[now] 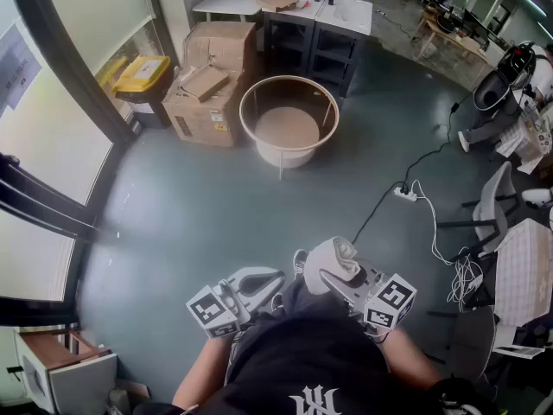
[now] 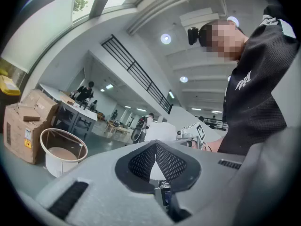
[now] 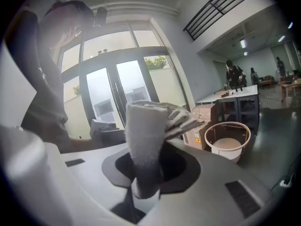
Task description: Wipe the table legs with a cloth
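In the head view, a small round table with a wood-coloured rim and thin white legs stands on the grey floor, well ahead of me. Both grippers are held close to my body, far from it. My right gripper is shut on a folded white cloth. In the right gripper view the cloth stands up between the jaws of the right gripper, with the table beyond. My left gripper has its jaws together with nothing in them. The table shows at that view's left.
Cardboard boxes and a yellow-lidded bin sit left of the table. White desks stand behind it. A power strip with cables lies on the floor to the right, near chairs. Glass doors line the left side.
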### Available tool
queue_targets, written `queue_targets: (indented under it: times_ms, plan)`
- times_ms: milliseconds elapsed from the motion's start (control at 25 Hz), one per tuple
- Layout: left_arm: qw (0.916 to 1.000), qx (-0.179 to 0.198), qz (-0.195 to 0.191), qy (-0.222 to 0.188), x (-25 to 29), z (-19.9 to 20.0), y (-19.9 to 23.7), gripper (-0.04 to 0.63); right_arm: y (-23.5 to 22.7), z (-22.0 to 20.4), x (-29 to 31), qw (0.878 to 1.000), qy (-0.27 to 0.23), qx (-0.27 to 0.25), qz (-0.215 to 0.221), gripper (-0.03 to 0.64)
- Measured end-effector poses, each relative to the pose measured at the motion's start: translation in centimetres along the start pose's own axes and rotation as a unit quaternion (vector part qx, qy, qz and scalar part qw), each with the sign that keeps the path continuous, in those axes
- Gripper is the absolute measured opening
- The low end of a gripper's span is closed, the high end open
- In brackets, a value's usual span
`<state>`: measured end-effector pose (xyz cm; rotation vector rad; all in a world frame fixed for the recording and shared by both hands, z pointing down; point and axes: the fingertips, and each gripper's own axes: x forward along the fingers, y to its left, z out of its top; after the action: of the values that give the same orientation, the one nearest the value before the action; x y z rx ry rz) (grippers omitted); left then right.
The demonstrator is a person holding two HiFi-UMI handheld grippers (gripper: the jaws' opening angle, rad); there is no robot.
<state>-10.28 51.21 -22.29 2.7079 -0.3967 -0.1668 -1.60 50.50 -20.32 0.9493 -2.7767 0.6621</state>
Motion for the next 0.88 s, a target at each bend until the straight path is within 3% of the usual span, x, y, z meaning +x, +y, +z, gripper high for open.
queue_targets:
  times_ms: [360, 600, 720, 880]
  plan:
    - [0.9996, 0.016, 0.002, -0.023, 0.8, 0.4, 1.2, 0.006, -0.7, 1.0, -0.3, 1.000, -0.017, -0.018, 0.015, 0.084]
    - [0.9994, 0.005, 0.010, -0.033, -0.1, -0.6, 2.1, 0.006, -3.9, -0.4, -1.2, 0.996, 0.051, -0.040, -0.060, 0.084]
    - [0.9996, -0.016, 0.012, -0.022, 0.5, -1.4, 2.8, 0.006, -5.2, -0.6, -2.4, 0.996, 0.048, -0.030, -0.066, 0.084]
    - [0.9989, -0.019, 0.018, -0.039, 1.8, -0.9, 3.9, 0.006, -8.9, -1.2, -3.8, 0.995, 0.048, -0.009, -0.090, 0.084]
